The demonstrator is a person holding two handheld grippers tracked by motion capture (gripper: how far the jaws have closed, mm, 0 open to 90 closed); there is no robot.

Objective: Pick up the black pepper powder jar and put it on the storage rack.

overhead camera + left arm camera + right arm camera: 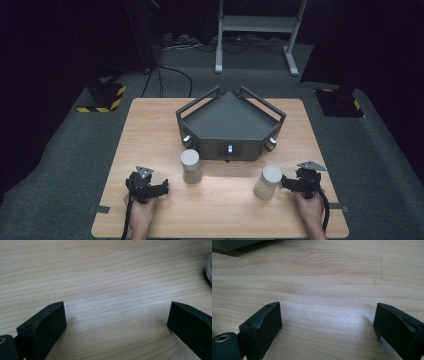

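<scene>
The two pale cylinders [190, 165] [268, 182] look rigid, perhaps light; grasp each around its middle. Left gripper [116, 322] and right gripper [327, 321] have jaws spread, empty.

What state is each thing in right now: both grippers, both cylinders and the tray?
Left gripper: open, holding nothing.
Right gripper: open, holding nothing.
Left cylinder: upright on the table, ungripped.
Right cylinder: upright, ungripped, beside the right gripper.
Tray: empty.
</scene>
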